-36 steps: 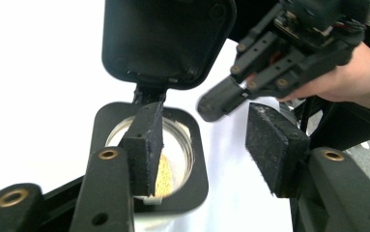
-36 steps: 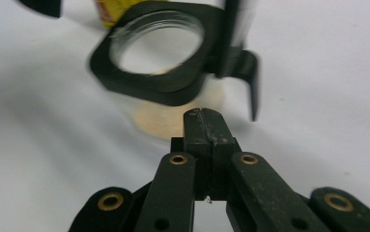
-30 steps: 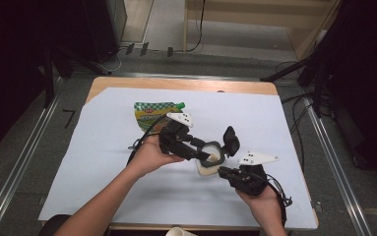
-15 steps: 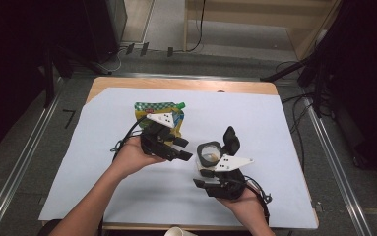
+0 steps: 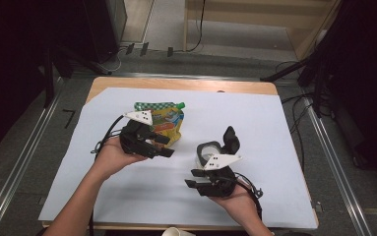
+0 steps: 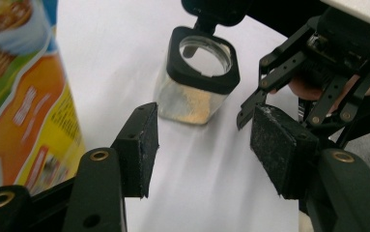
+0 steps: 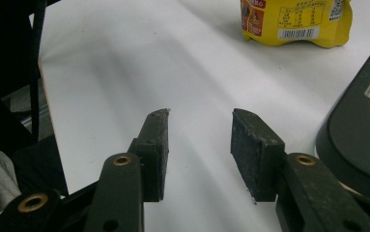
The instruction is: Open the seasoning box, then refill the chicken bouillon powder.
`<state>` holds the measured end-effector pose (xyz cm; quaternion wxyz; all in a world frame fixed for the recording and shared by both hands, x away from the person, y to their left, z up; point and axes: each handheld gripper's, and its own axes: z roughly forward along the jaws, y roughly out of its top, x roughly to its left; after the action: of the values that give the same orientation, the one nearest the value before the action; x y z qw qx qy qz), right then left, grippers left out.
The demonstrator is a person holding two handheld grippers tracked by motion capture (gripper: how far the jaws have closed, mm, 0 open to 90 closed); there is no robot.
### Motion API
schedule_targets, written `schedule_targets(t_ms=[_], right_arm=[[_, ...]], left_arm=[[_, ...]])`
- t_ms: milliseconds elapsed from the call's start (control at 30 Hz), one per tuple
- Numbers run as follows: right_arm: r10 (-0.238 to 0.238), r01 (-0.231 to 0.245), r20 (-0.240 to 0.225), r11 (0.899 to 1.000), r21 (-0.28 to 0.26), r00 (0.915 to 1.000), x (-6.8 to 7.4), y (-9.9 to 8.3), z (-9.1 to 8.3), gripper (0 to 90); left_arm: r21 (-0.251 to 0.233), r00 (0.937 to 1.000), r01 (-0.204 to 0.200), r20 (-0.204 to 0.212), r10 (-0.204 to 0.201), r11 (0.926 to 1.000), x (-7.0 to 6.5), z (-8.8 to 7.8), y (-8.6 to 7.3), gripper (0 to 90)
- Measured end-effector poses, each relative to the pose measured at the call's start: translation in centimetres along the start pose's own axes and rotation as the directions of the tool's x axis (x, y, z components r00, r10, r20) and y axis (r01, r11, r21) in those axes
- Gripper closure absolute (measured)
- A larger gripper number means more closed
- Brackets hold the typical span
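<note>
One pouch [image 5: 165, 123], one flip-lid jar [image 5: 209, 152] on table [image 5: 284, 123]. L gripper [image 5: 162, 146] & R gripper [image 5: 194, 178] both hung released, empty; pouch partly hidden behind L gripper.

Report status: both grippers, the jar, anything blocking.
Left gripper open, empty, aimed at jar. Right gripper open, empty, beside jar. Jar upright, lid flipped open. Snack pouch stands behind left gripper, clear of jar.

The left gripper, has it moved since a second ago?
Yes. The left gripper has pulled away from the clear jar toward the table's left side, and now sits in front of the snack pouch, fingers open.
</note>
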<state>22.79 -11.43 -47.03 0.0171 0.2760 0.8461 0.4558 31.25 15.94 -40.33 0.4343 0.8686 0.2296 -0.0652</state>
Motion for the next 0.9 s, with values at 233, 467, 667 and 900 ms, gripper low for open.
schedule_targets(t_ms=[233,467,667,900], right_arm=[[-0.014,0.014,0.001,1.0,0.005,0.9999,-0.2,0.1,0.1,57.2],[-0.005,0.005,-0.008,1.0,0.01,1.0,-0.4,0.1,0.1,55.7],[-0.017,0.017,-0.008,1.0,0.01,0.9998,-0.1,0.0,0.2,54.4],[-0.022,0.022,-0.017,1.0,0.015,0.9996,0.0,0.0,0.3,53.7]], left_arm=[[0.007,0.9995,0.031,-0.002,-0.031,0.9995,0.7,-1.6,-0.6,44.4],[0.011,0.9982,0.048,-0.037,-0.048,0.9988,1.3,-3.1,-0.9,44.1],[-0.017,0.996,0.059,-0.067,-0.06,0.9981,2.3,-5.0,-1.7,44.1],[0.001,0.9902,0.078,-0.116,-0.077,0.997,3.4,-6.1,-2.7,44.1]])
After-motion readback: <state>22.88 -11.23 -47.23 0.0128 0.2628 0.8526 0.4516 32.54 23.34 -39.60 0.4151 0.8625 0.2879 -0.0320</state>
